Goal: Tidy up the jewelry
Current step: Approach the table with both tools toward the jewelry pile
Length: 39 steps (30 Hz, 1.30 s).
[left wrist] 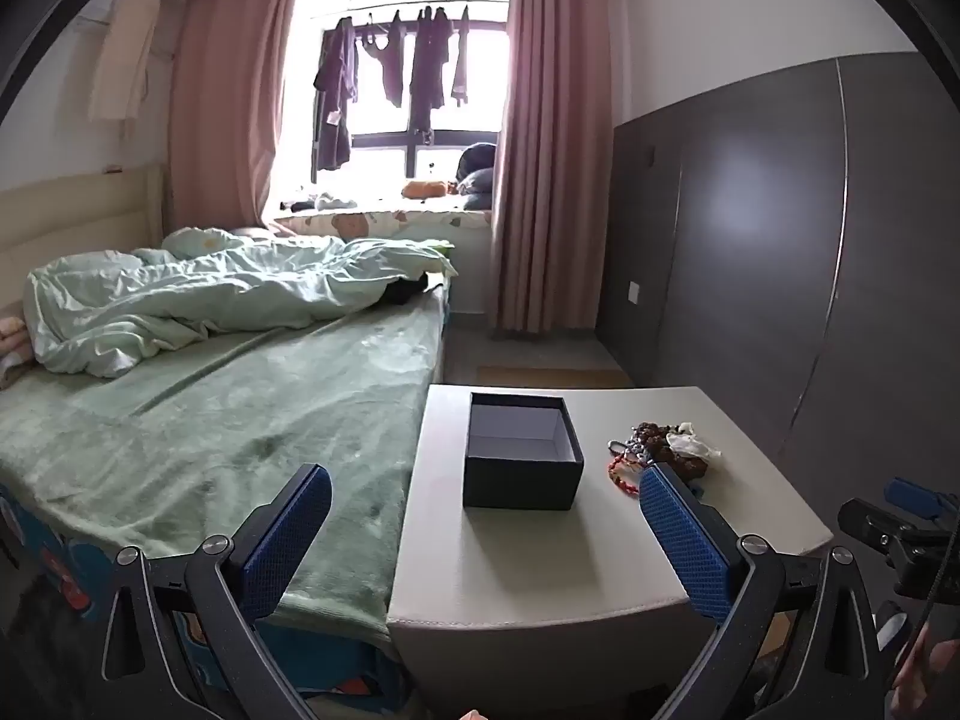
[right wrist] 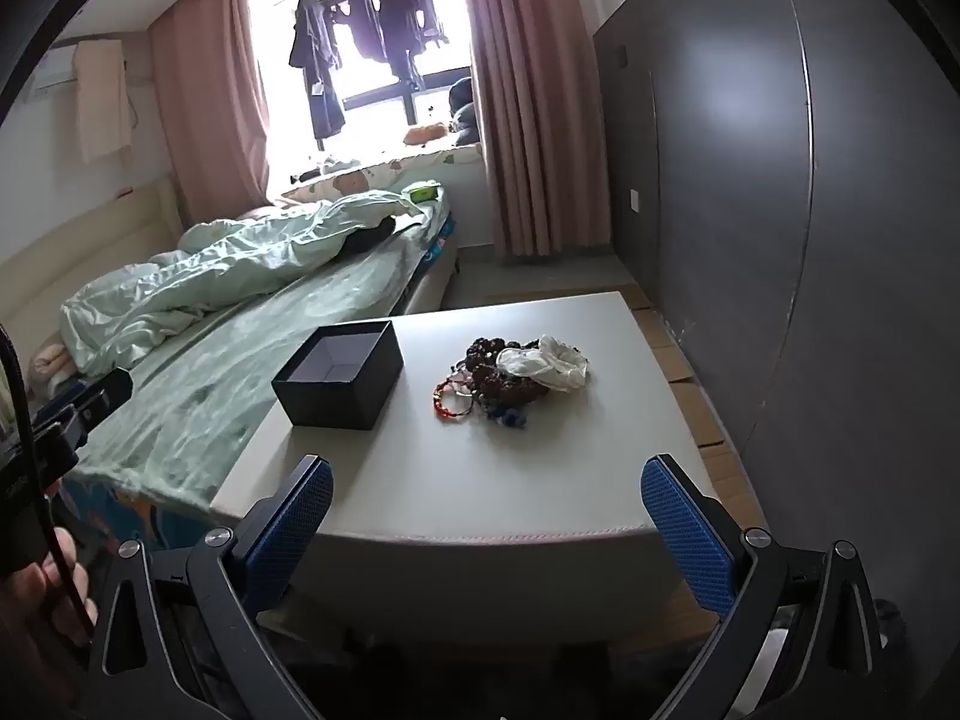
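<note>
An open dark box (left wrist: 521, 456) (right wrist: 339, 374) with a pale lining stands empty on the white table (left wrist: 540, 564) (right wrist: 480, 480). To its right lies a heap of jewelry (left wrist: 657, 450) (right wrist: 507, 378): brown bead strings, a red bracelet (right wrist: 447, 399), blue beads and a white fabric piece (right wrist: 555, 363). My left gripper (left wrist: 486, 504) hovers open before the table's near edge, facing the box. My right gripper (right wrist: 487, 495) is open too, short of the near edge, facing the heap. Neither holds anything.
A bed with a green blanket (left wrist: 240, 414) (right wrist: 198, 372) and a crumpled quilt butts against the table's left side. A dark wardrobe wall (left wrist: 780, 240) (right wrist: 750, 210) runs along the right. Pink curtains and a window stand behind. A hand (right wrist: 42, 600) shows at lower left.
</note>
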Available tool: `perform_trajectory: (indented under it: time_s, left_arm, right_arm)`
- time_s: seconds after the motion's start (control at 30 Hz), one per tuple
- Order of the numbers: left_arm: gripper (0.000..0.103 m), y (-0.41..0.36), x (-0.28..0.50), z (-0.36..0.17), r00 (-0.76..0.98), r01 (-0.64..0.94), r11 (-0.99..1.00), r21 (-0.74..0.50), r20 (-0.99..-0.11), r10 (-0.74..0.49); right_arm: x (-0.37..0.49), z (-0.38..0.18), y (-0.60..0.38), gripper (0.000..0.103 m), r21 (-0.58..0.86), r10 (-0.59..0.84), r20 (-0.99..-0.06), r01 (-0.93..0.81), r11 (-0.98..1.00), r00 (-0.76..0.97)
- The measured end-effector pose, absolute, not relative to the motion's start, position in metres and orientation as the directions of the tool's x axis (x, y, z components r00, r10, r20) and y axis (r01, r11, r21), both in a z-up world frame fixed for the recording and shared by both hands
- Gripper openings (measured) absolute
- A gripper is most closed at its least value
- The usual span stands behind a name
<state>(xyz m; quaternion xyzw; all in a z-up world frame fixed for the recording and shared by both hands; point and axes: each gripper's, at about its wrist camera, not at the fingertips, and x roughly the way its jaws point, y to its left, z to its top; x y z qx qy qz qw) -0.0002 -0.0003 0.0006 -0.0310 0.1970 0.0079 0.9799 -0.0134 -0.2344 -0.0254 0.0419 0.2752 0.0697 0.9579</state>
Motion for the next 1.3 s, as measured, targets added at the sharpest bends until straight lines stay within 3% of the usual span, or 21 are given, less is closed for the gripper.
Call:
perform_trajectory:
  time_s: [1.3]
  left_arm:
    - [0.103,-0.01,-0.001,-0.003,0.905,0.066,0.997,-0.044,-0.418,-0.078]
  right_arm:
    - [-0.013,-0.031,-0.241,0.103,0.125,0.145,-0.534,-0.091,0.988,0.833]
